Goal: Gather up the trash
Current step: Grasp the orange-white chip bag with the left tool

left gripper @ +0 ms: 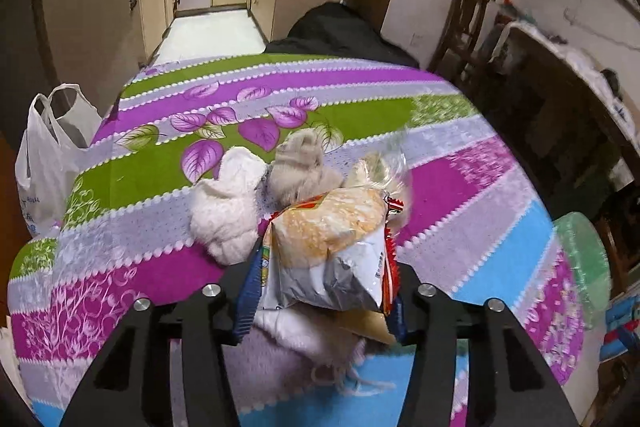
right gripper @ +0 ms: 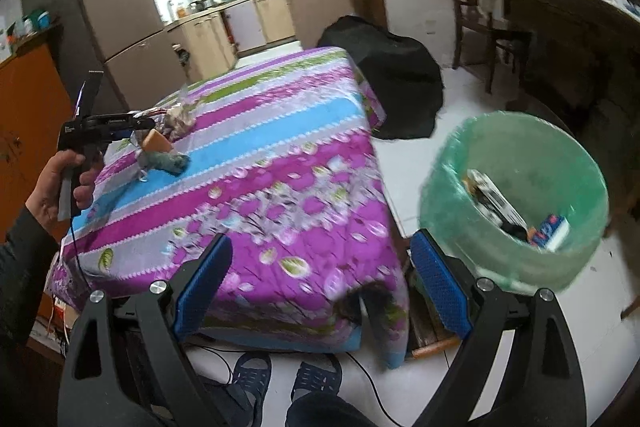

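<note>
My left gripper [left gripper: 324, 267] is shut on a crumpled snack wrapper [left gripper: 332, 243] with an orange-and-white print, held just above the table. Beyond it on the cloth lie two wads of tissue [left gripper: 228, 207] and a clear plastic bag [left gripper: 384, 163]. In the right wrist view the left gripper [right gripper: 148, 135] holds the wrapper [right gripper: 154, 143] at the table's far left. My right gripper [right gripper: 320, 283] is open and empty, over the table's near right corner. A green-lined trash bin [right gripper: 516, 203] stands on the floor to the right, with several packets inside.
The table has a purple, green and blue striped cloth [left gripper: 280, 99]. A white plastic bag [left gripper: 44, 167] hangs at its left side. A black covered object [right gripper: 392, 75] stands behind the table. A wooden chair [right gripper: 480, 15] and a sideboard stand at the right.
</note>
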A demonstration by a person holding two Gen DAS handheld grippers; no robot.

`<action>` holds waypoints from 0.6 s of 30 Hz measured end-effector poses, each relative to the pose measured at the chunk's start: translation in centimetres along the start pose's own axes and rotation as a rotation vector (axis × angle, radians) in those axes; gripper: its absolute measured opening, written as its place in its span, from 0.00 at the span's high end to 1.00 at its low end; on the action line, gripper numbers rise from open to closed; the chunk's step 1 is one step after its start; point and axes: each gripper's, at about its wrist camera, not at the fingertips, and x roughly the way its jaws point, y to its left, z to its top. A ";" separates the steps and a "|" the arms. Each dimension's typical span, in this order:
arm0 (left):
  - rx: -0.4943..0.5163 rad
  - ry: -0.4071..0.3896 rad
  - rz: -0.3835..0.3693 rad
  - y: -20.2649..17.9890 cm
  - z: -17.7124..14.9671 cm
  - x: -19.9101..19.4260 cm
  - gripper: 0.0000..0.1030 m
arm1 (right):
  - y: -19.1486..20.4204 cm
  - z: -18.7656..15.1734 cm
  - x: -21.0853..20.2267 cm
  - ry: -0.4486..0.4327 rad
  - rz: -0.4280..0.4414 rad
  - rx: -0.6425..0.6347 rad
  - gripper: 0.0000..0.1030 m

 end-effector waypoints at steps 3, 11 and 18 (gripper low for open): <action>-0.041 -0.058 -0.012 1.0 -1.0 -2.7 0.50 | 2.0 1.4 0.7 -0.008 0.044 -0.046 0.15; -0.170 -0.161 -0.002 5.0 -4.0 -7.8 0.50 | 9.5 9.1 8.7 0.079 0.354 -0.131 0.17; -0.187 -0.167 -0.036 5.2 -4.7 -8.0 0.50 | 15.1 15.1 21.6 0.241 0.450 -0.047 0.19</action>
